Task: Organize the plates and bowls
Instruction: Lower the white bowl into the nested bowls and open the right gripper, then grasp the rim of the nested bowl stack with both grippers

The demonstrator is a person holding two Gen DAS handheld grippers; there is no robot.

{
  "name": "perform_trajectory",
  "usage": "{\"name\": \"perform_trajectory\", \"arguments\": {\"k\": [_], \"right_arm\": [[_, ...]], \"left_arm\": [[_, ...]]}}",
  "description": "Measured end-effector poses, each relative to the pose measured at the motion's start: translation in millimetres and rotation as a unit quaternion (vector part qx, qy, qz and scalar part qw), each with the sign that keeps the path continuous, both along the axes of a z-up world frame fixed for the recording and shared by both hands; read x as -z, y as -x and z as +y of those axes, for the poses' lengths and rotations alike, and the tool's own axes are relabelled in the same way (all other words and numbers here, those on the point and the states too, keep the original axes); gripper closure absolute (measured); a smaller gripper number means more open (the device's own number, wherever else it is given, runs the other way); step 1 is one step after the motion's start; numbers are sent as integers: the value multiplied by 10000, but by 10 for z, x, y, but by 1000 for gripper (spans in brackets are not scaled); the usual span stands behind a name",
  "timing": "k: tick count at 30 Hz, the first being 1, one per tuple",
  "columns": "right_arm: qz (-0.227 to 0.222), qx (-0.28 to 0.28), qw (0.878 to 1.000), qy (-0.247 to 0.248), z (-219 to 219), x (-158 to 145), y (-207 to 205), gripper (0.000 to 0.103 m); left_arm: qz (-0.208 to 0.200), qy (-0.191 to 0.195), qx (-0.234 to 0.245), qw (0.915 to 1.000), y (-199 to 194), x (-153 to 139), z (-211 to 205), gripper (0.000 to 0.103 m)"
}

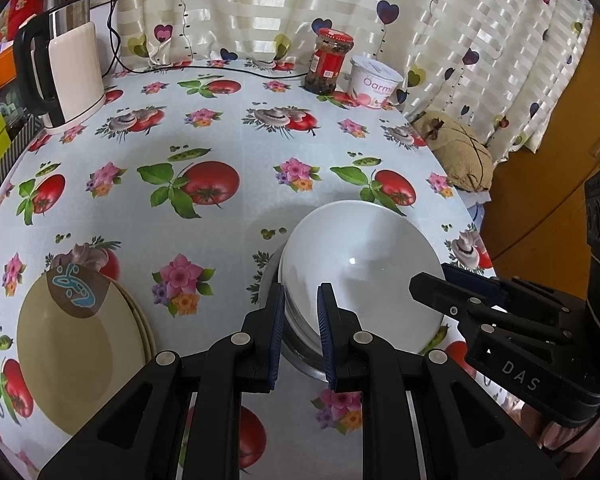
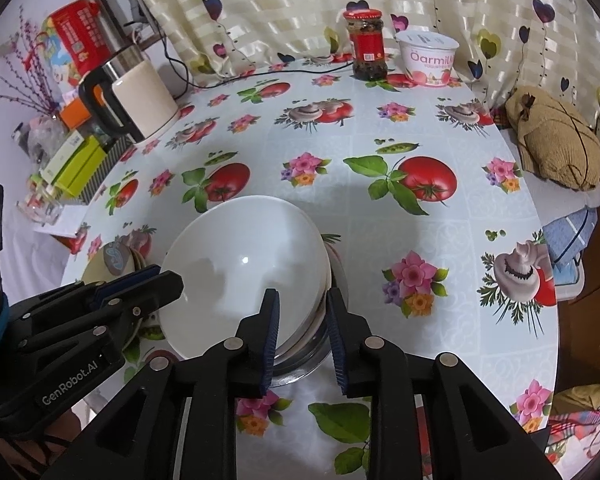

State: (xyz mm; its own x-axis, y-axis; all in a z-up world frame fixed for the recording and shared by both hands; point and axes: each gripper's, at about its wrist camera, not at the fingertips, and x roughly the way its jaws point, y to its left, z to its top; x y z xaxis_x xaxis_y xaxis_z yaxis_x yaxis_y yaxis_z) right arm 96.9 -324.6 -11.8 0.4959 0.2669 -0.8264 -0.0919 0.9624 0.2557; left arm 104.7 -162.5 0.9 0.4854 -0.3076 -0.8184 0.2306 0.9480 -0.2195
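A white bowl (image 1: 360,264) (image 2: 244,268) sits on top of a nested stack, with a steel bowl (image 1: 304,356) (image 2: 300,360) at the bottom. My left gripper (image 1: 300,320) (image 2: 164,276) is shut on the white bowl's left rim, one pad inside and one outside. At the opposite rim, my right gripper (image 2: 304,320) (image 1: 432,280) straddles the edge, and a small gap shows beside the outer pad. A stack of tan plates (image 1: 80,352) (image 2: 116,260) with a blue-and-brown motif lies on the table left of the bowls.
At the back of the round table with its fruit-print cloth (image 1: 220,140) stand a cream kettle (image 1: 76,68), a red-lidded jar (image 1: 328,60) and a yoghurt tub (image 1: 374,80). A brown cloth bag (image 1: 456,156) lies off the right edge. Boxes crowd the far left.
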Motion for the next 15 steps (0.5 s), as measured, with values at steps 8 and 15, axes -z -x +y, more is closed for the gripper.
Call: {"name": "perform_trajectory", "arguments": {"k": [8, 15], "right_arm": [[-117, 56, 9999, 1, -92, -74, 33, 73], [-240, 153, 9996, -86, -237, -146, 100, 73]], "left_arm": [[-180, 222, 17, 9996, 20, -67, 129, 86], [-275, 429, -76, 9987, 29, -98, 305, 86]]}}
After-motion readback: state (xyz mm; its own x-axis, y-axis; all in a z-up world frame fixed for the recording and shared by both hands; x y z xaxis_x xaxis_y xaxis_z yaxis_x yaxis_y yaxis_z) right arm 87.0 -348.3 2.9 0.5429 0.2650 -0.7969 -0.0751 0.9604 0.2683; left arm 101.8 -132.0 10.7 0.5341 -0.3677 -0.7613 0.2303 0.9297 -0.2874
